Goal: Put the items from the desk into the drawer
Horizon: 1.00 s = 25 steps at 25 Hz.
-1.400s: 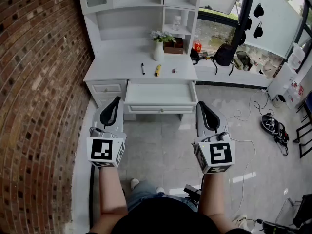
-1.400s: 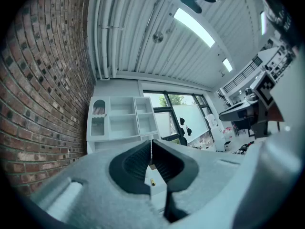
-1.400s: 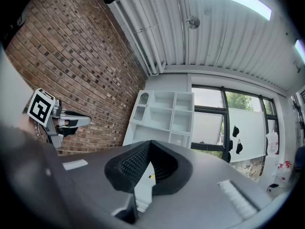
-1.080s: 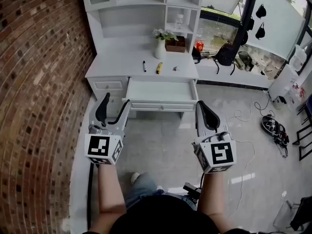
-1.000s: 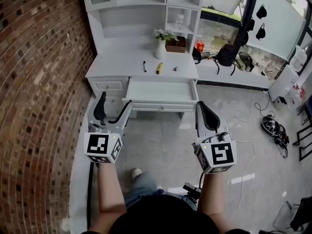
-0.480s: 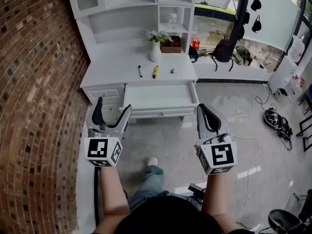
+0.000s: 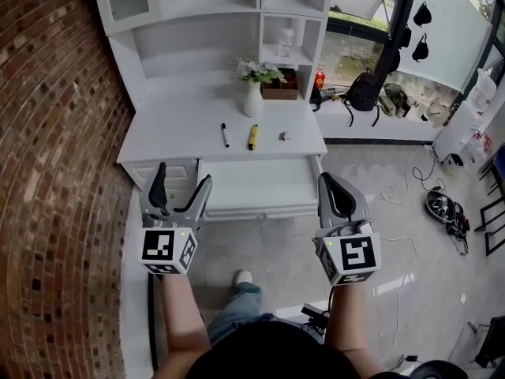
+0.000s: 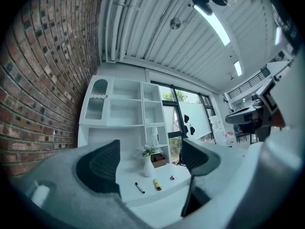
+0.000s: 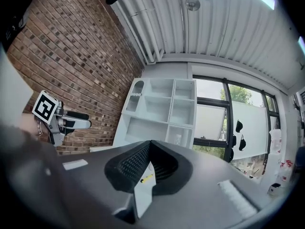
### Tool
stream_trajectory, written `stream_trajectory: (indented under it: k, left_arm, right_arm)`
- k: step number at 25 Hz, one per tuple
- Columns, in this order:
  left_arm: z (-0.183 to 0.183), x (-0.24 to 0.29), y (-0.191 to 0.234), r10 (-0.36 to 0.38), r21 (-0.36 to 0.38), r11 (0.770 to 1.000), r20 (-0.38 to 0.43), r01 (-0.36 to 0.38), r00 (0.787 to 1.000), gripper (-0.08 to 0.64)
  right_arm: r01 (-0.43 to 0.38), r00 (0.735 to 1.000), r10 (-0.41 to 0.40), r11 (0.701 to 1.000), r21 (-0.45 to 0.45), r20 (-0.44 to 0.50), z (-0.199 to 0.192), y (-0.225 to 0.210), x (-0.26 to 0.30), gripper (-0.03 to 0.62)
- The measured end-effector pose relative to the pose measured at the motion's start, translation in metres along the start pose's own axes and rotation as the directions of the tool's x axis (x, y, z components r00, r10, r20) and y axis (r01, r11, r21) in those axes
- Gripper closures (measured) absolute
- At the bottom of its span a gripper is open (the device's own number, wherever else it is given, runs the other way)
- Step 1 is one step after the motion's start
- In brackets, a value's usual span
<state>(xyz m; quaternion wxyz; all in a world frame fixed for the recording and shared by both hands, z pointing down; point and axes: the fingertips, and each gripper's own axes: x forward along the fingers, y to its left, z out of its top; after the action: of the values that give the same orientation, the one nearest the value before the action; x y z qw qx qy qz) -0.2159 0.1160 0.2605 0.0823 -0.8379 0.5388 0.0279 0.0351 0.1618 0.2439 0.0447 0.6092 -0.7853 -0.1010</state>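
Observation:
On the white desk (image 7: 180, 125) lie a black marker (image 7: 224, 135), a yellow item (image 7: 252, 136) and a small pale item (image 7: 285, 136). Below the desktop the wide drawer (image 7: 260, 210) stands pulled out, and I see nothing in it. My left gripper (image 7: 178, 193) hangs in front of the drawer's left end; its jaws have just been opening and stand open with nothing between them. In the left gripper view the marker (image 8: 139, 188) and yellow item (image 8: 156, 184) show between the jaws, far off. My right gripper (image 7: 338, 197) is shut and empty off the drawer's right corner.
A white vase with flowers (image 7: 252, 93) and a brown box (image 7: 280, 85) stand at the desk's back under the shelf unit (image 7: 213, 6). A brick wall (image 7: 47, 133) runs close on the left. A backpack (image 7: 364, 89) and cables (image 7: 442, 204) lie to the right.
Both grippers have moved toward the desk, which now looks nearer. The left gripper's jaws went from shut to open. The right gripper stayed shut.

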Motion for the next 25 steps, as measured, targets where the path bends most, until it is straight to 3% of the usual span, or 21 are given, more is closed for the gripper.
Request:
stream_trajectory:
  k: [12,25]
  left_arm:
    - [-0.035,0.129,0.078,-0.047,-0.06,0.997,-0.021,0.046,0.999,0.149]
    - [-0.107,0.189,0.089,-0.079,-0.128,0.99,-0.148,0.06,0.986,0.175]
  right_arm:
    - [0.074,0.995,-0.075,0.997,-0.014,-0.069,-0.016,-0.025,0.137,0.583]
    - [0.091,0.976,-0.091,0.996,-0.006,-0.197,-0.075,-0.049,0.192,0.583]
